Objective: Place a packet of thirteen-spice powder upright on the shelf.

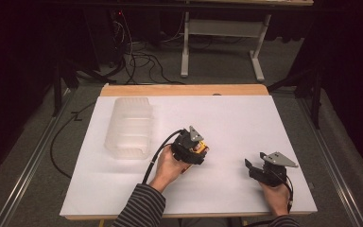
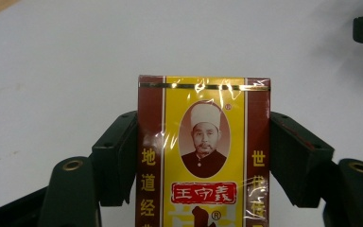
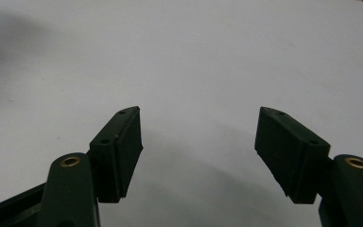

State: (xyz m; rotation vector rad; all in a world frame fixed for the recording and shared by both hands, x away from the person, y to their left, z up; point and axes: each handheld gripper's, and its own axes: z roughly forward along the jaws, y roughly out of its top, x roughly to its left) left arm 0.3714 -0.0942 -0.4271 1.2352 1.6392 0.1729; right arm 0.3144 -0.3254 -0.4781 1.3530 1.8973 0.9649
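Nearest the person's edge of the white surface (image 1: 227, 118), the right hand (image 1: 277, 193) holds the right tongs (image 1: 248, 166) low over bare white, jaws spread wide with nothing between them; the right gripper view shows the two black pads (image 3: 123, 146) well apart above the plain sheet.

A little farther in and toward the middle, the left hand (image 1: 170, 163), coming out of a striped sleeve (image 1: 142, 205), carries the left tongs (image 1: 199, 150). These are clamped on a small red and yellow cellophane-wrapped cardboard packet (image 2: 203, 156) printed with Chinese characters and an oval portrait. In the left gripper view both black pads (image 2: 120, 151) press against the packet's long red sides, and its top edge stands out beyond them over the white sheet. From above, the packet (image 1: 199, 149) shows as a yellow patch at the tongs' tip, near the surface's centre.

Farther still, toward the far left corner, a clear ribbed plastic container (image 1: 130, 127) sits on the surface, well apart from both tongs.
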